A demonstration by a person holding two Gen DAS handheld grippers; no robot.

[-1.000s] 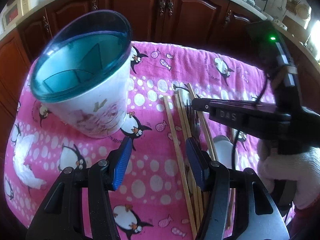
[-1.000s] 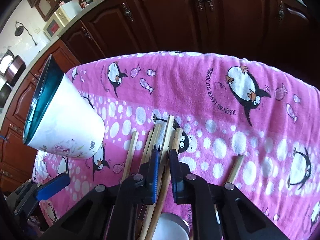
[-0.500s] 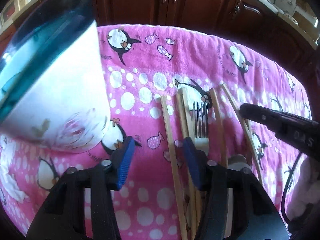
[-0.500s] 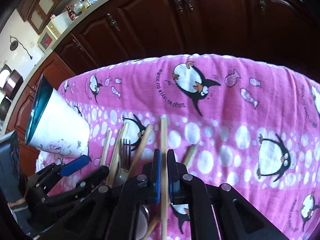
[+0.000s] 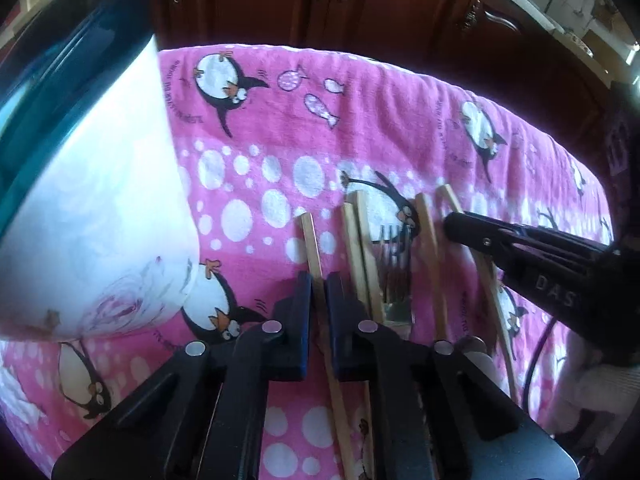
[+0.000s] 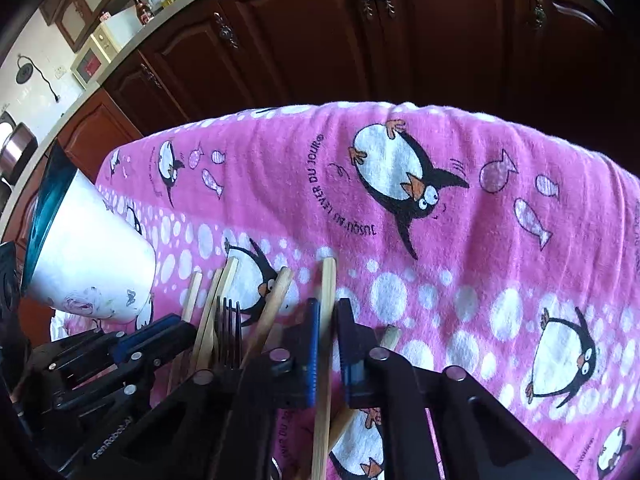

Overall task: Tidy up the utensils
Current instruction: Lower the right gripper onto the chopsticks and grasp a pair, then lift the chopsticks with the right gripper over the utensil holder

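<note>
**Site:** Start at the grippers.

**Operator:** My left gripper (image 5: pixel 318 300) is clamped on the leftmost chopstick (image 5: pixel 311 240), pads tight on both sides. My right gripper (image 6: pixel 328 344) has its jaws around another chopstick (image 6: pixel 327 304); the left pad touches it, a thin gap shows at the right pad, so I record it as gripping with that reservation.

**Site:** Surface and room?

**Operator:** A pink penguin-print cloth (image 6: pixel 460 264) covers the surface, draped over the far edge. Dark wooden cabinets (image 6: pixel 304 36) stand behind it, under a pale countertop with a microwave (image 6: pixel 94 54) at the left.

**Site:** What can't you make out?

**Operator:** The white holder (image 5: pixel 92 208) with a teal rim is blurred and cut off at the left of the left view. Both gripper bodies hide the near ends of the utensils. A round metal item (image 5: pixel 472 346) beside the left gripper is too covered to identify.

**Site:** Orientation?

**Operator:** Chopsticks and the fork (image 5: pixel 394 272) lie side by side on the cloth, just right of the holder, long axes running away from me, tines pointing toward the cabinets. The right gripper's chopstick points the same way.
</note>
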